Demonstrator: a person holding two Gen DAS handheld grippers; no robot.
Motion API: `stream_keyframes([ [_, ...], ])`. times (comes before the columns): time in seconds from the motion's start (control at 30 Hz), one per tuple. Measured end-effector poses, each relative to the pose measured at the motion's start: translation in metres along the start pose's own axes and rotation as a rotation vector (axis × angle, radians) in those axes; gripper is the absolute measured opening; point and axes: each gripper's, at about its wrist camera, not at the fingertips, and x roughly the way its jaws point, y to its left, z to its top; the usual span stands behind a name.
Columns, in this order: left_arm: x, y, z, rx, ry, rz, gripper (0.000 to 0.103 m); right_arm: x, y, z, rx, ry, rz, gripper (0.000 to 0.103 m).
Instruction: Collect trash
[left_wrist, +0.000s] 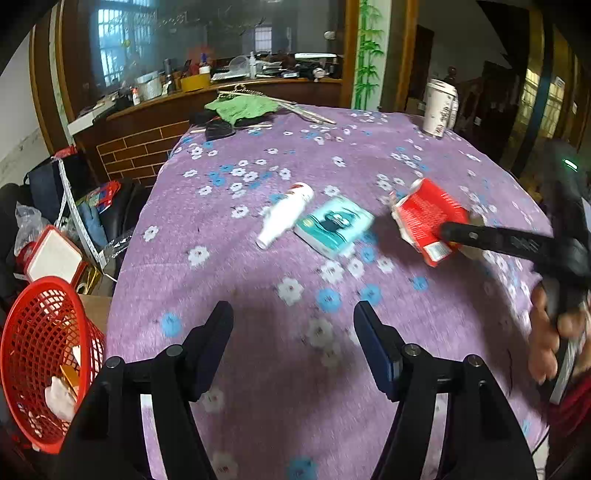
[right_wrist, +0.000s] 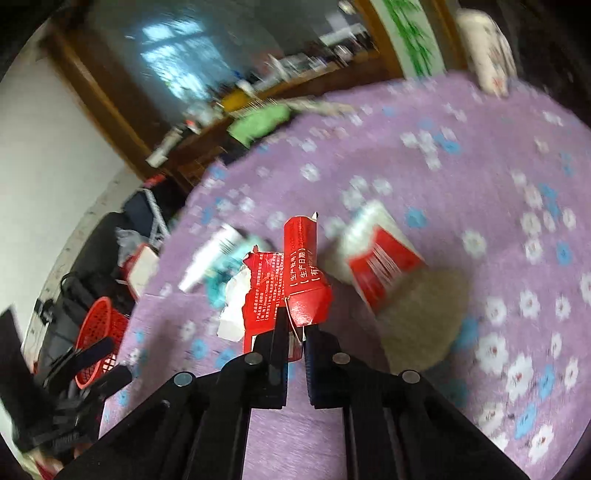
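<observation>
**Red carton pinched in our right gripper, left gripper empty**

Closest to us in the left wrist view, our left gripper (left_wrist: 293, 314) stands with its jaws apart and nothing between them, only the purple flowered tablecloth (left_wrist: 258, 369) beneath. Low at the left edge of that view, off the table's side, a red mesh basket (left_wrist: 40, 354) already holds some crumpled scraps.

Nearest in the right wrist view, our right gripper (right_wrist: 295, 332) is clamped tight on a torn red carton (right_wrist: 301, 273), the fingers pinching its lower edge so that the carton stands up in front of the camera. From the left wrist view we see the same carton (left_wrist: 424, 218) at the end of the right gripper's black finger, with a hand (left_wrist: 546, 339) around the handle at the far right.

Further out on the cloth, a white bottle (left_wrist: 286, 214) lies on its side, just beside a teal packet (left_wrist: 334, 225) that lies flat. In the right wrist view a red-and-white box (right_wrist: 380, 258) sits tilted just beyond the held carton; blur keeps us from reading it.

At the far end of the table we see a green cloth (left_wrist: 243, 107) on the left and a white paper cup (left_wrist: 437, 107) standing upright on the right.
</observation>
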Motion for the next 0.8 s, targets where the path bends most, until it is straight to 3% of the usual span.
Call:
stream_keyframes([
  [0.1,0.015,0.008,0.019,-0.025,0.018,0.001,0.066,-0.010,0.006,-0.002,-0.054,-0.086,0.101,0.008],
  [0.3,0.063,0.012,0.063,-0.031,0.071,0.006,0.066,-0.018,0.002,-0.003,-0.066,-0.141,0.118,0.009],
  [0.37,0.079,0.012,0.073,-0.027,0.090,0.030,0.063,-0.020,-0.005,-0.003,-0.047,-0.145,0.119,0.009],
  [0.43,0.097,0.012,0.083,-0.032,0.115,0.024,0.048,-0.023,-0.010,-0.003,-0.024,-0.156,0.122,0.009],
  [0.67,0.145,0.007,0.100,-0.021,0.200,0.010,0.043,-0.025,-0.019,0.000,0.010,-0.154,0.131,0.009],
  [0.8,0.156,0.006,0.102,-0.018,0.206,0.020,0.029,-0.024,-0.016,0.000,-0.006,-0.150,0.132,0.009],
])
